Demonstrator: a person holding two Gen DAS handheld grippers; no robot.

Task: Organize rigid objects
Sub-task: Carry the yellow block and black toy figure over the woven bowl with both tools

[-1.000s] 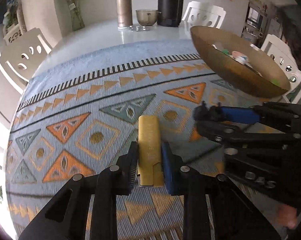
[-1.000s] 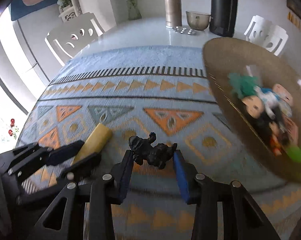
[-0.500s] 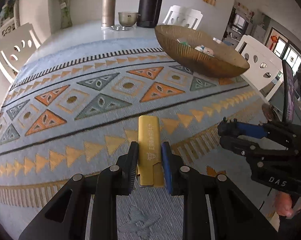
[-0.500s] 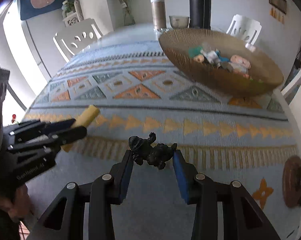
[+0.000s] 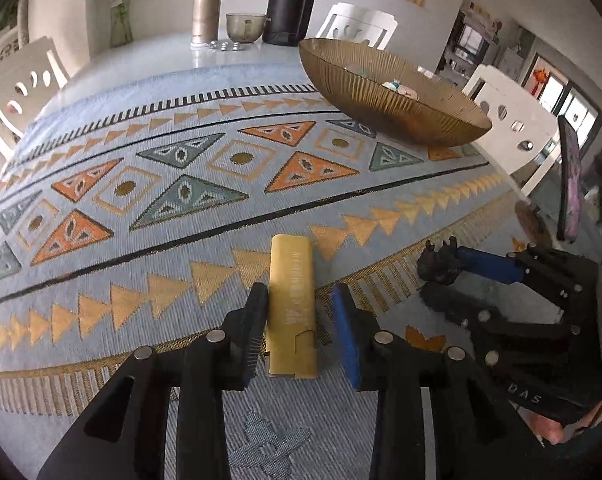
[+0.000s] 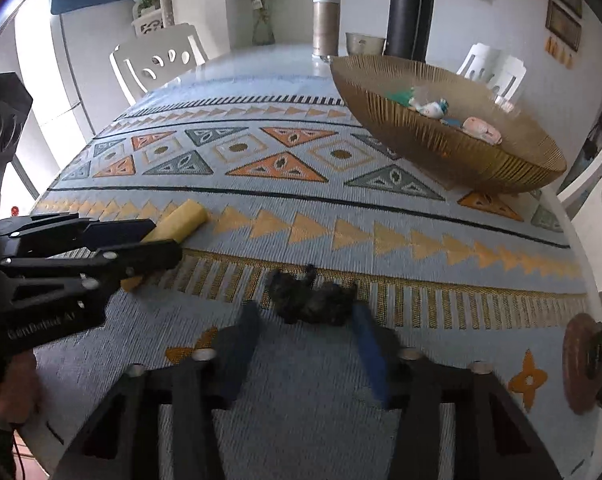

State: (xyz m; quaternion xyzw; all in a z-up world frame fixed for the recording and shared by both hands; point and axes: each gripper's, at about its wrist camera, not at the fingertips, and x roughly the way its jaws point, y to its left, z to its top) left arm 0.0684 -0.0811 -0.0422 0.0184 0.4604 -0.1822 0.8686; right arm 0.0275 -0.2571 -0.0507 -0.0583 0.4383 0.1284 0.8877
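Observation:
A gold bar (image 5: 291,280) lies flat on the patterned cloth (image 5: 181,200) between the fingers of my left gripper (image 5: 301,296). Its jaws are opening: the black pad still grazes the bar and the blue pad stands clear of it. In the right wrist view the bar (image 6: 183,220) pokes out past the left gripper (image 6: 161,240). My right gripper (image 6: 307,320) is shut on a small black figurine (image 6: 309,300), low over the cloth's fringed border; fingers and figurine are blurred. The left wrist view shows the figurine (image 5: 439,266) at the right gripper's (image 5: 441,276) tips.
A ribbed amber bowl (image 6: 421,136) with several small toys stands at the back right. Behind it are a steel tumbler (image 5: 207,8), a small glass bowl (image 5: 245,28) and a tall black bottle (image 5: 293,0). White chairs ring the table. A brown coaster (image 6: 581,356) lies near the right edge.
Both grippers drew back from beside the bowl toward the near edge of the cloth, carrying their objects. The left jaws have spread, and the gold bar now rests on the cloth.

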